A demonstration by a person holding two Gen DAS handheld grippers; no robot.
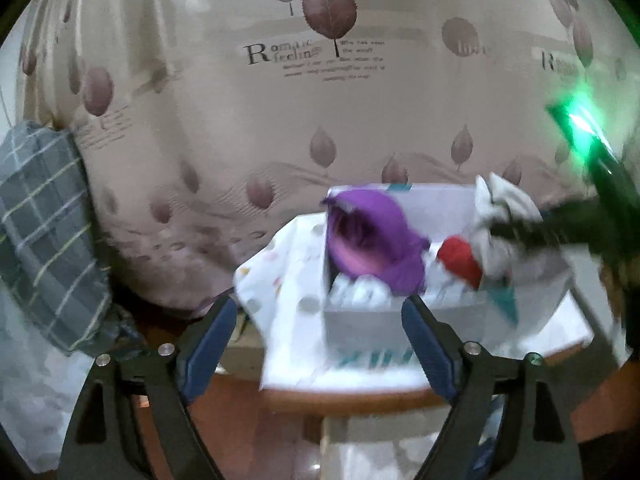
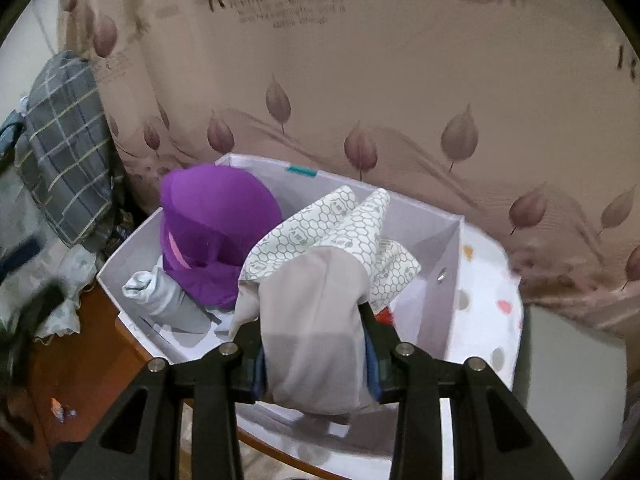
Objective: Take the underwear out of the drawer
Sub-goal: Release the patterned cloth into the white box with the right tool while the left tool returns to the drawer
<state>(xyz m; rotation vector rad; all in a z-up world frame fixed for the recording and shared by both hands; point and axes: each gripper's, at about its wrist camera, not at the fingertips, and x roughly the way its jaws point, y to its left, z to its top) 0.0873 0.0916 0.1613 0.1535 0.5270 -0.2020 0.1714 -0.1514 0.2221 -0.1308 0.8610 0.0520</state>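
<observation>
Underwear (image 2: 316, 320), grey with a white honeycomb-print band, pinched tight in the right gripper (image 2: 316, 364) and lifted just above the white drawer box (image 2: 436, 240).

Still inside the box: a purple garment (image 2: 216, 232) at the left, a rolled pale grey piece (image 2: 160, 296) beside it, something red (image 1: 460, 260) further right. Left gripper (image 1: 320, 344) spread wide with nothing between its blue pads (image 1: 212, 340), hovering near the box's front edge over the spotted white cloth (image 1: 288, 268) and wooden table (image 2: 80, 360). Leaf-print curtain (image 1: 240, 128) behind, plaid grey fabric (image 1: 44, 216) off to the left. Left view fairly blurry.
</observation>
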